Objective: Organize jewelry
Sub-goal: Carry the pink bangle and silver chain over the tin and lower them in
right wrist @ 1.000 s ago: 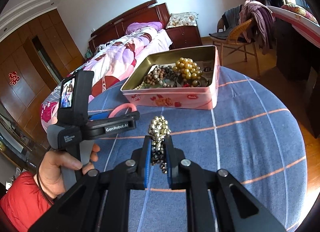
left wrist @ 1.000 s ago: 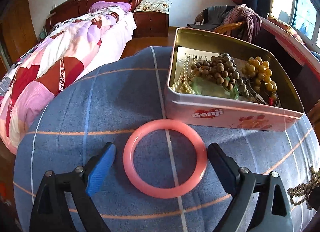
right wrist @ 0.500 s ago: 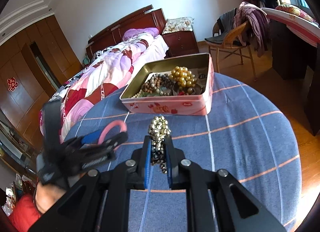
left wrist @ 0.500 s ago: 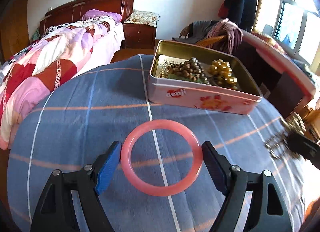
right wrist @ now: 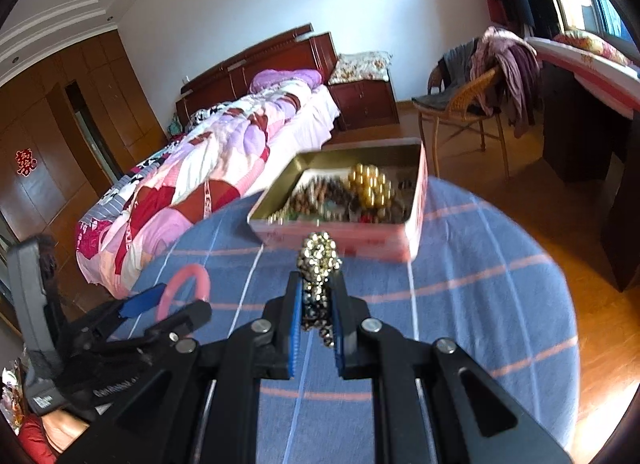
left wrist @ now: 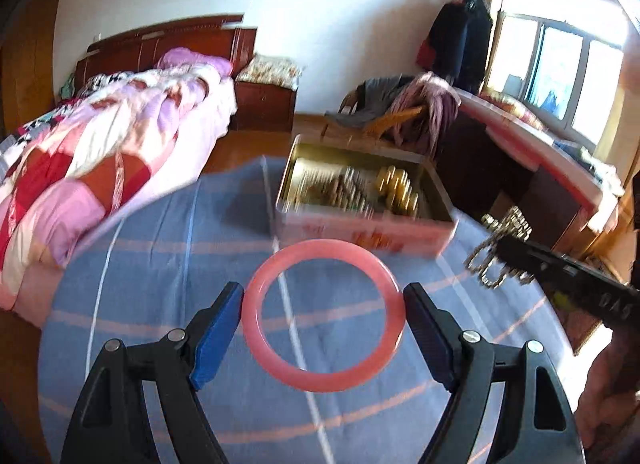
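My left gripper [left wrist: 323, 314] is shut on a pink bangle [left wrist: 322, 378], gripped across its width and held above the blue tablecloth [left wrist: 160, 264]. My right gripper [right wrist: 318, 296] is shut on a bunch of gold-coloured beads [right wrist: 318, 258]; the beads also show at the right of the left wrist view [left wrist: 500, 240]. An open pink tin [right wrist: 340, 238] holding brown, gold and pearl bead strings stands at the far side of the table, beyond both grippers. The left gripper and bangle [right wrist: 182, 288] show at the lower left of the right wrist view.
The round table [right wrist: 500, 304] has a blue cloth with orange and white lines. A bed [right wrist: 208, 168] lies to the left, a wicker chair with clothes [right wrist: 480, 92] behind the tin, and a dark desk [right wrist: 580, 120] to the right.
The left gripper closed on the pink bangle and lifted it off the cloth. Both grippers rose, and the tin now looks farther away. The right gripper kept hold of the beads.
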`<action>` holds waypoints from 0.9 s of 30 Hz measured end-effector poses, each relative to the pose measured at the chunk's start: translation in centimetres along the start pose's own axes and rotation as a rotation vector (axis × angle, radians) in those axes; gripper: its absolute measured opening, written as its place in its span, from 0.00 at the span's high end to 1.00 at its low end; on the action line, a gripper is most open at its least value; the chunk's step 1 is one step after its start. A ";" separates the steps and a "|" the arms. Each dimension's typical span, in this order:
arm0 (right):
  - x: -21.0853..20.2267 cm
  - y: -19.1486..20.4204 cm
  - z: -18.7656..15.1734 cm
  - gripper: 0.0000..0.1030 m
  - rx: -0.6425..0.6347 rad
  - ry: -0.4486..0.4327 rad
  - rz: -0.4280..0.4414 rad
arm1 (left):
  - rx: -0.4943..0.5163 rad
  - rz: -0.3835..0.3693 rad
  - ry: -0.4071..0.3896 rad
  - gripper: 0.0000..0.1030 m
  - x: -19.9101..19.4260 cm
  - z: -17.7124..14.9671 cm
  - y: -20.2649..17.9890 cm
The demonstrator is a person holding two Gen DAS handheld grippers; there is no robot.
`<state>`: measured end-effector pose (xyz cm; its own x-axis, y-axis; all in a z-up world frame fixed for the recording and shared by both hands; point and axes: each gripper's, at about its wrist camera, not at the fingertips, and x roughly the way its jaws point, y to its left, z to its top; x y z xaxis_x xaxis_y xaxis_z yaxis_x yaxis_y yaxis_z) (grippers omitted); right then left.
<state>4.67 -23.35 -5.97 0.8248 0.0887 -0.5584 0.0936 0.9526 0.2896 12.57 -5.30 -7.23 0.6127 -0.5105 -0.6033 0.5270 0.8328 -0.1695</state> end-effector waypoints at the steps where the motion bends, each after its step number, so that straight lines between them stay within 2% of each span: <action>1: 0.1 0.0 0.6 0.85 -0.005 -0.011 -0.003 | 0.009 -0.001 -0.015 0.21 0.3 1.1 -0.2; 6: 1.8 -0.6 4.5 0.85 -0.021 -0.062 -0.031 | 0.047 0.002 -0.078 0.21 2.3 5.2 -0.9; 11: 4.6 -1.6 7.0 0.85 0.000 -0.074 -0.066 | 0.066 0.032 -0.073 0.21 5.9 8.0 -1.6; 17: 7.2 -2.3 7.6 0.85 -0.003 -0.054 -0.105 | 0.067 0.060 -0.040 0.21 8.8 8.6 -2.0; 27: 9.1 -3.0 8.0 0.85 -0.003 -0.019 -0.141 | 0.069 0.083 0.006 0.21 11.4 8.6 -1.9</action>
<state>16.38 -27.73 -5.71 0.8137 -0.0519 -0.5790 0.2081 0.9560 0.2068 23.59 -14.59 -7.14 0.6523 -0.4389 -0.6179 0.5143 0.8552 -0.0645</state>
